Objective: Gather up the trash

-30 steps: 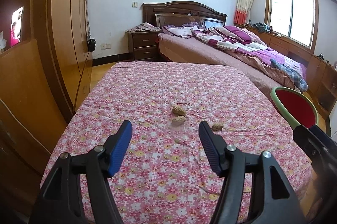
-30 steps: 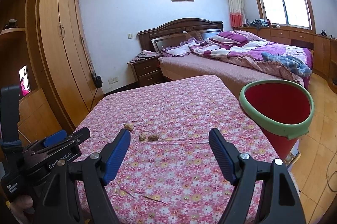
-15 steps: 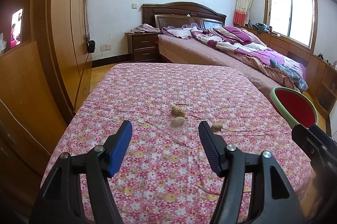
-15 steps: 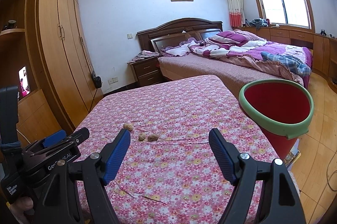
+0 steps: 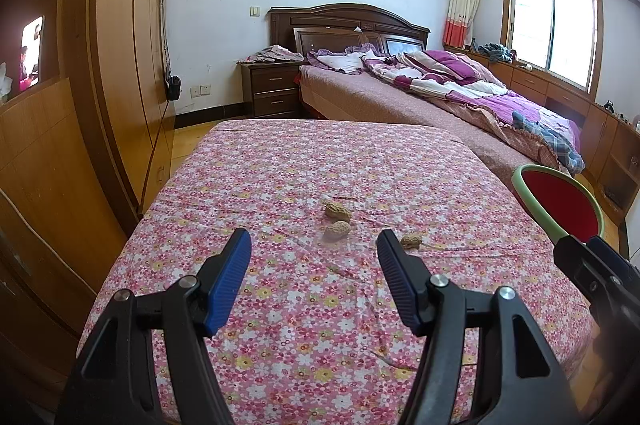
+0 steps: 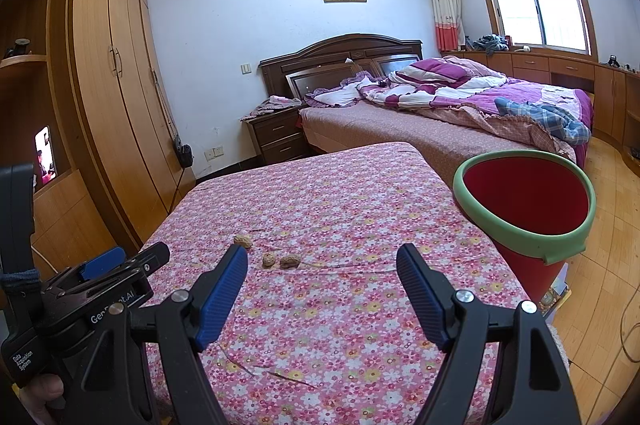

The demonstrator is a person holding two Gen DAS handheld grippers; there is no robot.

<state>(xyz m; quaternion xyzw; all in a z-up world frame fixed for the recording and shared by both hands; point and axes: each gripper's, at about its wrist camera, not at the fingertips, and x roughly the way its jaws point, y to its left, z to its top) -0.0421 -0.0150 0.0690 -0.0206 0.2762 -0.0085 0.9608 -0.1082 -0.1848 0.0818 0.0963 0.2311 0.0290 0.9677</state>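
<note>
Three peanut shells lie on the pink floral cloth (image 5: 280,177): a far shell (image 5: 337,211), a middle shell (image 5: 337,229) and a right shell (image 5: 411,240). They also show in the right wrist view, the far shell (image 6: 243,241), the middle shell (image 6: 269,259) and the right shell (image 6: 290,260). My left gripper (image 5: 313,249) is open and empty, just short of the shells. My right gripper (image 6: 322,267) is open and empty, nearer than the shells and to their right. A red bin with a green rim (image 6: 528,201) stands off the right edge; it also shows in the left wrist view (image 5: 560,203).
A wooden wardrobe (image 5: 120,65) runs along the left. A large bed with purple bedding (image 5: 460,93) and a nightstand (image 5: 272,89) stand behind. Thin stalks (image 6: 272,371) lie on the cloth near the front edge. The left gripper's body (image 6: 80,297) shows at lower left in the right wrist view.
Both grippers have shifted only slightly; the view has barely drifted. Both stay open and the shells have not moved.
</note>
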